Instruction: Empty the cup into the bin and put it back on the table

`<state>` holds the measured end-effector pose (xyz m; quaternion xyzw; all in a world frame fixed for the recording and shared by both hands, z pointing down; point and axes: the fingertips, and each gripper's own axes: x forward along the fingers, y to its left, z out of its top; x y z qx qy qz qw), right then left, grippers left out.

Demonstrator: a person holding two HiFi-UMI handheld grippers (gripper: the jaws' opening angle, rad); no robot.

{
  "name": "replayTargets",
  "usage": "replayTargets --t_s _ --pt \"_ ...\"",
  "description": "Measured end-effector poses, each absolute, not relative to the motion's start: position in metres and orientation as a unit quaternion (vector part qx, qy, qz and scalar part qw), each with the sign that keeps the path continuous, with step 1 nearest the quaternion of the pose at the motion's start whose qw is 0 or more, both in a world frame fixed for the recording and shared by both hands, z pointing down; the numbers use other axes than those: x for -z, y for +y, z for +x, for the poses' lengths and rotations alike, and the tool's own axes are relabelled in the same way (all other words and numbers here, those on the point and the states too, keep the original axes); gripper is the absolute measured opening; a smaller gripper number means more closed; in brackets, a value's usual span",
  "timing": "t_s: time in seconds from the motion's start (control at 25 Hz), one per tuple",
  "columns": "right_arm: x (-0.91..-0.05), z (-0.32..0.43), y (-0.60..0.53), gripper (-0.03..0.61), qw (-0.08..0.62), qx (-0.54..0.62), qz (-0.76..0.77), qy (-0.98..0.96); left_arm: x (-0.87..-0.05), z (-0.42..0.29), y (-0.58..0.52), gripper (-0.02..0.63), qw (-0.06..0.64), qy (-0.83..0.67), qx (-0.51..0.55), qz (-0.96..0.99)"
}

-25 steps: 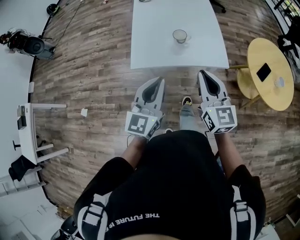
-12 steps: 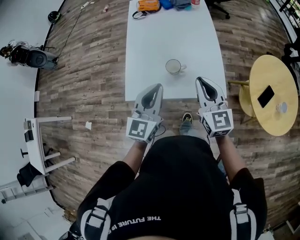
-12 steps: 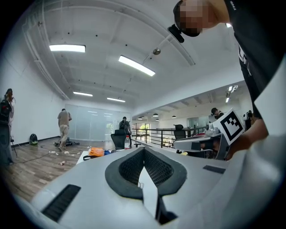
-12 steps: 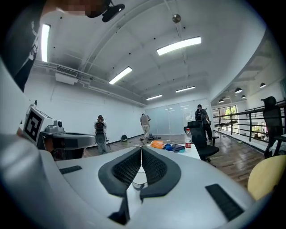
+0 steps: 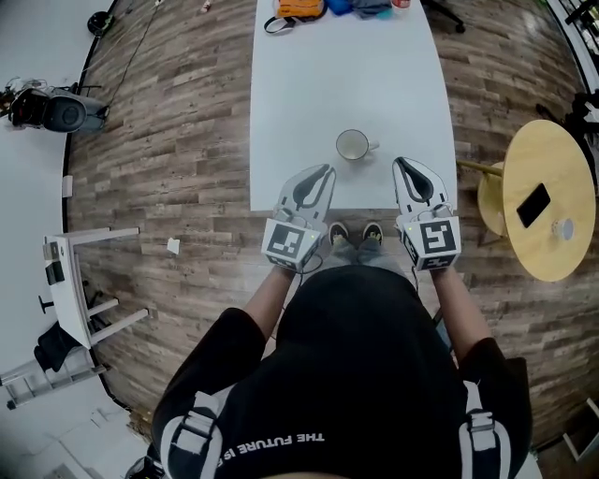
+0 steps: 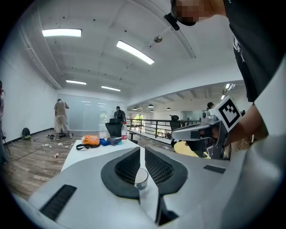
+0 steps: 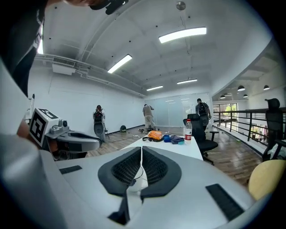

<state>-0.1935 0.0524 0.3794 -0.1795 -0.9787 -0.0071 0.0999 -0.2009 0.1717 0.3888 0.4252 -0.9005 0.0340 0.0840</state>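
A clear glass cup (image 5: 353,145) with a handle stands near the front edge of the long white table (image 5: 309,84). My left gripper (image 5: 324,172) reaches over that edge, its tips just short of the cup and to its left, jaws shut and empty. On the other side my right gripper (image 5: 402,165) is also shut and empty, with its tips just right of the cup's handle. In the left gripper view the cup (image 6: 141,177) shows through the slit behind the closed left gripper (image 6: 142,150). The right gripper (image 7: 141,150) shows its jaws closed in its own view. No bin is in sight.
An orange bag (image 5: 299,7), blue cloth and a bottle (image 7: 188,129) lie at the table's far end. A round yellow side table (image 5: 552,234) with a phone (image 5: 533,205) stands to the right. A white rack (image 5: 65,271) is at the left wall. People stand far off.
The person has stepped up to the table. Both shut grippers have moved forward from over the floor to over the table's front edge, close to the cup.
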Motion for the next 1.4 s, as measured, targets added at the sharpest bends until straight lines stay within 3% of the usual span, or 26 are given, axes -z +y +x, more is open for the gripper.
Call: replayTargets --t_s 0.08,0.16,0.24,0.6,0.68,0.72,1.24,1.4 --pt "-0.387 -0.2 0.054 0.017 0.112 0.012 -0.178 -0.978 -0.407 -0.209 0.169 0.063 0.096 -0.891 -0.038 0.442" --pt "-0.395 -0.208 0.054 0.017 0.123 0.014 -0.177 -0.976 -0.43 -0.221 0.163 0.323 0.115 -0.88 -0.048 0.458" --pt "-0.407 -0.216 0.054 0.017 0.134 0.015 -0.174 -0.976 -0.456 -0.232 0.157 0.348 0.132 -0.869 -0.066 0.472" --pt "-0.509 -0.25 0.054 0.029 0.232 0.039 -0.203 -0.95 -0.53 -0.27 0.124 0.373 0.142 -0.829 -0.059 0.538" --pt "-0.532 -0.264 0.056 0.127 0.251 0.033 -0.21 -0.944 -0.537 -0.273 0.121 0.376 0.137 -0.818 -0.065 0.555" --pt "-0.542 -0.27 0.056 0.133 0.258 0.032 -0.212 -0.942 -0.542 -0.274 0.12 0.377 0.137 -0.813 -0.069 0.562" --pt "-0.576 -0.306 0.065 0.13 0.264 0.059 -0.218 -0.938 -0.571 -0.28 0.106 0.377 0.167 -0.776 -0.07 0.604" --pt "-0.576 -0.307 0.07 0.07 0.249 0.068 -0.227 -0.939 -0.567 -0.283 0.104 0.377 0.156 -0.777 -0.055 0.607"
